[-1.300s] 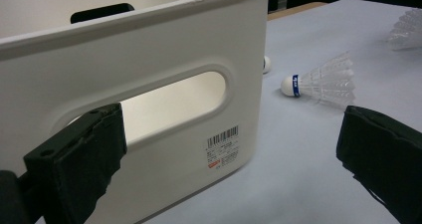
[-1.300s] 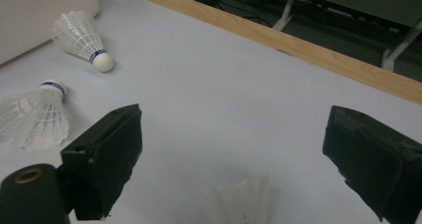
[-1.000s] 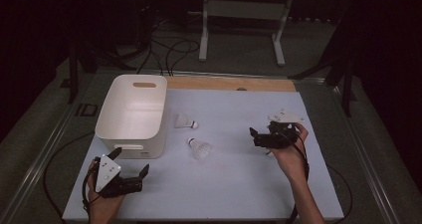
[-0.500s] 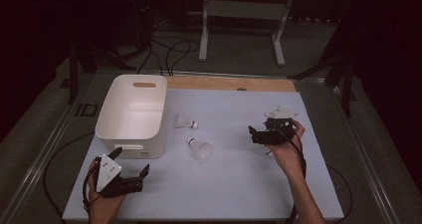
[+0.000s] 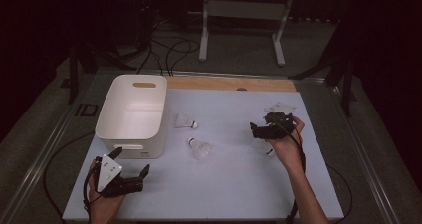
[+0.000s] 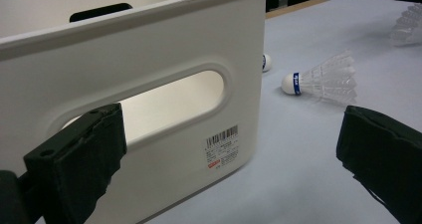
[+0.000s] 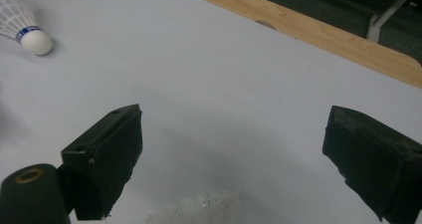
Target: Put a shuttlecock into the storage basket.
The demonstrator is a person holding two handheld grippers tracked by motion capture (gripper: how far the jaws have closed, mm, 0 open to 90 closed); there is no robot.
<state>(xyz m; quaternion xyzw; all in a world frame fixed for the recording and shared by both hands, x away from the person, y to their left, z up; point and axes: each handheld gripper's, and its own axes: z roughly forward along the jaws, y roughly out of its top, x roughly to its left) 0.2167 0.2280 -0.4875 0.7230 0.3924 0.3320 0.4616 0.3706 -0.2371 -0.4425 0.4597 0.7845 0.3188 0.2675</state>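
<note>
The white bin (image 6: 149, 109) had a barcode sticker (image 6: 222, 147) with print too small to read. The right gripper (image 7: 234, 154) hung wide open above a shuttlecock (image 5: 262, 147) near the table's (image 5: 224, 194) right edge. The left gripper (image 5: 133, 171) was open too, at the near left corner facing the bin. Two more shuttlecocks (image 5: 200, 148) lay mid-table.

Dim lab: rig stand (image 5: 242, 15), floor cables (image 5: 171, 47).

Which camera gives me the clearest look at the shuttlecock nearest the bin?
The left gripper view: the shuttlecock lies close, cork and blue band sharp. The high view shows it small beside the bin. Whether the right gripper view shows it is unclear.
</note>
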